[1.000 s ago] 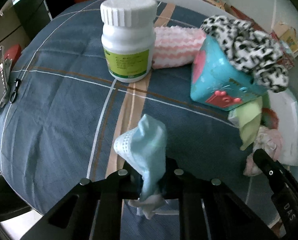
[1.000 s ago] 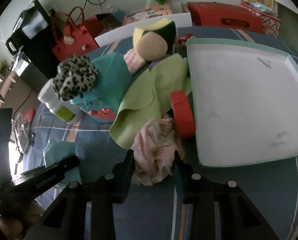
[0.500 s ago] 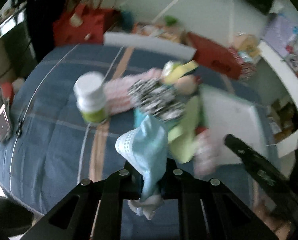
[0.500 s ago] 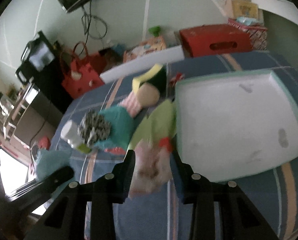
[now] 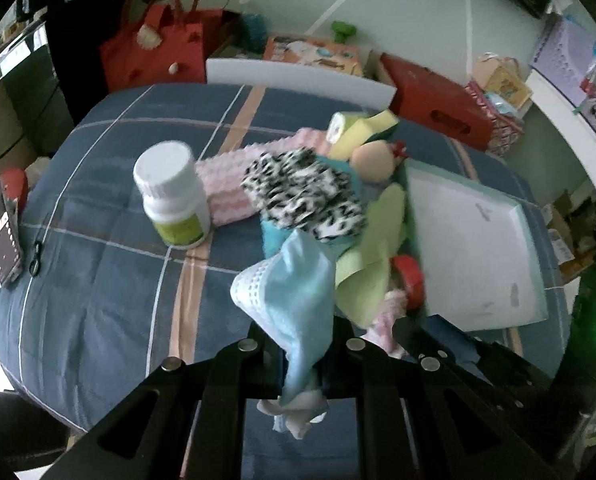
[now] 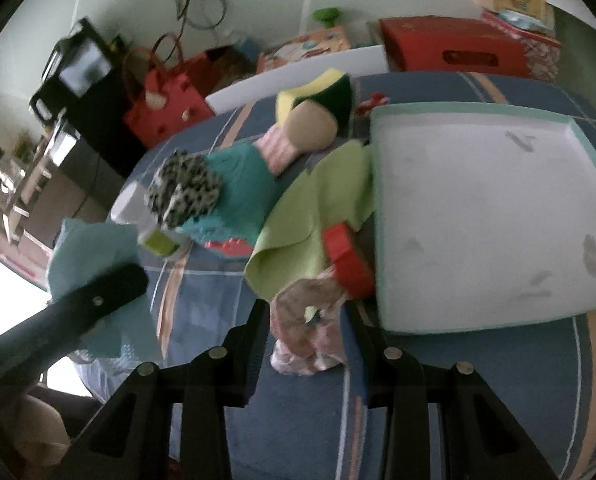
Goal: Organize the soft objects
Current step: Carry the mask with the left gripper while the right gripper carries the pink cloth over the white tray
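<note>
A: We start at the left gripper [image 5: 302, 354]. Its jaws are clamped tight on the light blue cloth [image 5: 294, 292], which stands up between the fingers, with a crumpled end hanging below them. The cloth is off the bed.

B: And the right gripper [image 6: 306, 334]? We see the pink cloth [image 6: 307, 328] between its fingers.

A: Its jaws have just been opening, and the pink cloth sits between them. We cannot tell for sure whether the pads touch it now; there seems to be a gap on both sides, so we read the grip as let go.

B: Just beyond the pink cloth we see a red ring [image 6: 347, 260] and a green cloth [image 6: 317, 208], both beside the white tray [image 6: 477, 208].

A: The tray lies on the blue checked bedspread [image 5: 98, 280], to the right of the heap. Its near left corner is next to the pink cloth.

B: Further out, a black-and-white spotted fabric [image 5: 301, 196] lies on top of a teal toy [image 6: 242, 184], with a pink striped towel [image 5: 230, 184] behind.

A: A white bottle [image 5: 172, 196] stands upright left of that. A yellow-green sponge [image 6: 317, 96] and a beige ball [image 6: 311, 130] lie at the far end of the heap.
</note>
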### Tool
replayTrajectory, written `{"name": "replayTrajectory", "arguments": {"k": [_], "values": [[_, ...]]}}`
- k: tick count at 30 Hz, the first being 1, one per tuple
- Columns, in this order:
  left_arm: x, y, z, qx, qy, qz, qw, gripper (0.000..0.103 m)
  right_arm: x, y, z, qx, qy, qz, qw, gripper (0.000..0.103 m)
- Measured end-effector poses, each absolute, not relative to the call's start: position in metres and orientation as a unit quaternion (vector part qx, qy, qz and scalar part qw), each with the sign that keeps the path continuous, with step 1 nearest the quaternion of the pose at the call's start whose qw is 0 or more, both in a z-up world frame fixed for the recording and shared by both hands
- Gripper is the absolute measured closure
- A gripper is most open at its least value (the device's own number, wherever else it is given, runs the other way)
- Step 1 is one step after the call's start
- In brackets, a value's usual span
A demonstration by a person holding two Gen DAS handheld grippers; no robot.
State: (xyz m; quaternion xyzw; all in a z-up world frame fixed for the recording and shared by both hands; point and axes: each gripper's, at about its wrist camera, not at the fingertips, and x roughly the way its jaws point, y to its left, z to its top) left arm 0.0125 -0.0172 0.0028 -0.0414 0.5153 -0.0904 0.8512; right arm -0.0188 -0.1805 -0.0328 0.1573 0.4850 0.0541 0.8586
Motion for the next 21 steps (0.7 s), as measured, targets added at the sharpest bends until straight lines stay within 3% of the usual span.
{"name": "replayTrajectory", "arguments": {"k": [2,3,13,21], "values": [[0.013,-0.012,-0.002,-0.046,0.521,-0.087,0.848,0.090,-0.018,-0.177,-0.039,0.154,0.490,0.054,0.856,0.043],[0.014,-0.009,-0.005,-0.049,0.523,-0.084,0.847,0.090,-0.018,-0.176,-0.044,0.150,0.495,0.051,0.854,0.041],[0.018,0.002,-0.016,-0.057,0.532,-0.072,0.842,0.090,-0.010,-0.166,-0.074,0.112,0.525,0.025,0.843,0.042],[0.021,0.000,-0.023,-0.053,0.541,-0.069,0.837,0.090,-0.008,-0.159,-0.085,0.097,0.527,0.024,0.844,0.070]]}}
